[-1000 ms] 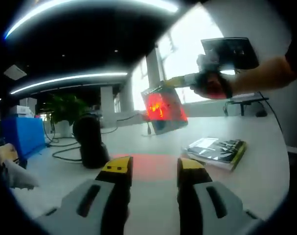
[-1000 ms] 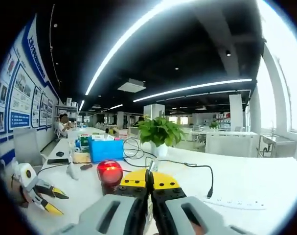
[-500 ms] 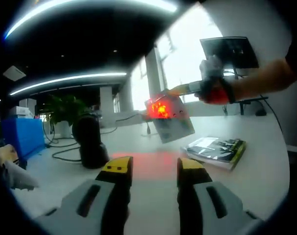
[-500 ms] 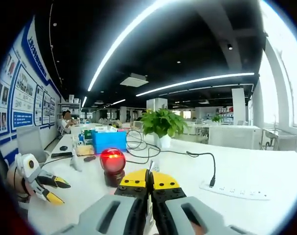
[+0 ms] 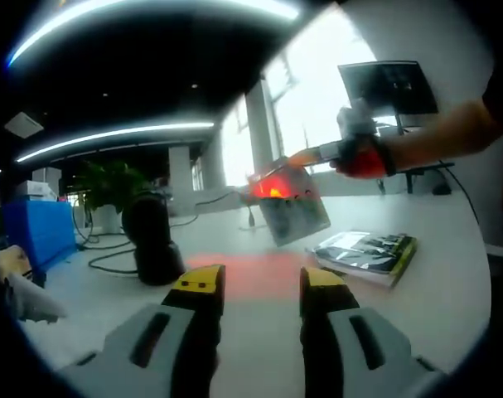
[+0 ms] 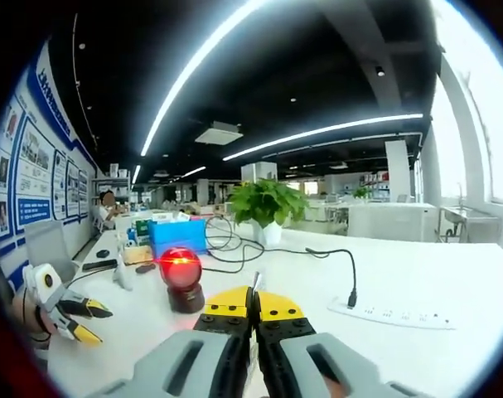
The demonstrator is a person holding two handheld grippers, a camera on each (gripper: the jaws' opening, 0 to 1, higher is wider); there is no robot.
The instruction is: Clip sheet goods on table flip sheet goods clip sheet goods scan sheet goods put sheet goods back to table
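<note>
At the left gripper (image 5: 259,283): yellow-capped grey jaws set wide apart, nothing between them but bare white table (image 5: 450,228) washed with a faint red glow. Just beyond, to the left, a squat black scanner (image 5: 152,236) upright on the tabletop, a dark cable (image 5: 110,259) looping away beside it. Above the table and right of the scanner, held in the air: the sheet goods (image 5: 294,207), a flat grey rectangular piece hanging tilted, lit red along its upper part, pinched at its top edge by the right gripper (image 5: 305,157). Behind that, a gloved hand (image 5: 363,153) in red and white, arm reaching in level from the right. Lower right, flat on the table, well apart from the scanner: a glossy booklet stack (image 5: 367,253) with a yellow edge. Far left, a blue box (image 5: 36,228) and a leafy plant (image 5: 110,186). In the right gripper view, at the right gripper (image 6: 253,303): jaws pressed together on the thin sheet, seen edge-on as a pale sliver between the yellow tips. Ahead and left, the scanner (image 6: 181,278) with its round head glowing red. Further left, the left gripper (image 6: 69,311), jaws spread. To the right, a white power strip (image 6: 392,315) lying flat with a black lead (image 6: 330,253); further back, the plant (image 6: 263,207) and blue box (image 6: 178,235).
</note>
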